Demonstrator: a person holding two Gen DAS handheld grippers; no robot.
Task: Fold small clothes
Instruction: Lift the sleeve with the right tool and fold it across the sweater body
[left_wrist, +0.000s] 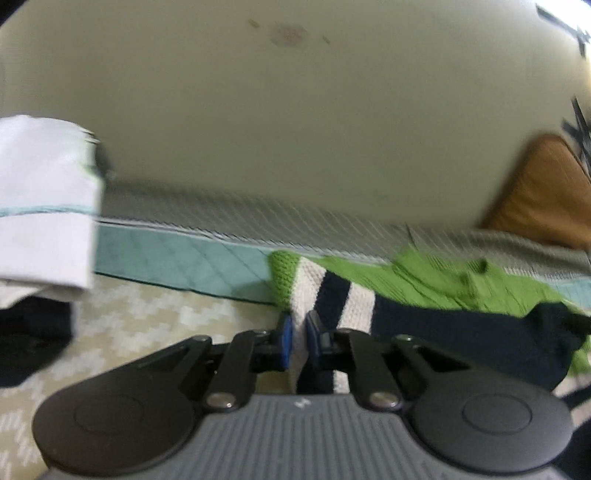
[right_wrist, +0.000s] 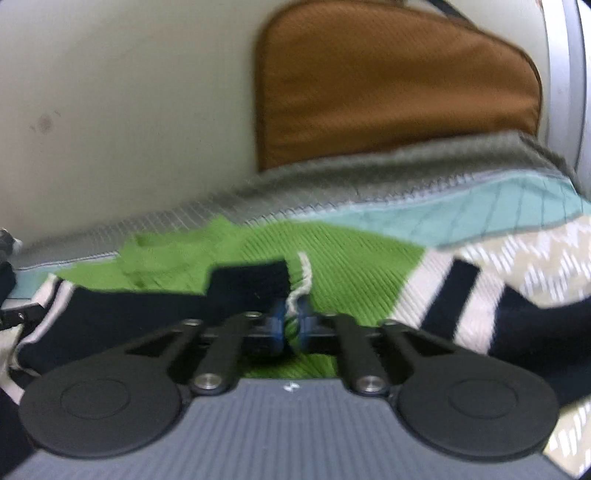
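Left wrist view: the left gripper (left_wrist: 299, 334), angled downward, clamps the white-and-navy striped edge of the green knit garment (left_wrist: 424, 280), which spreads toward 3 o'clock on the patterned bedspread (left_wrist: 155, 317).

Right wrist view: the right gripper (right_wrist: 291, 325) pinches the garment's green fabric (right_wrist: 332, 266). Lifting both corners evenly should keep the fold square.

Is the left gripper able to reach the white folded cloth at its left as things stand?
Probably not yet: the left gripper is shut on the green, white and navy knitted garment; the white folded cloth lies apart.
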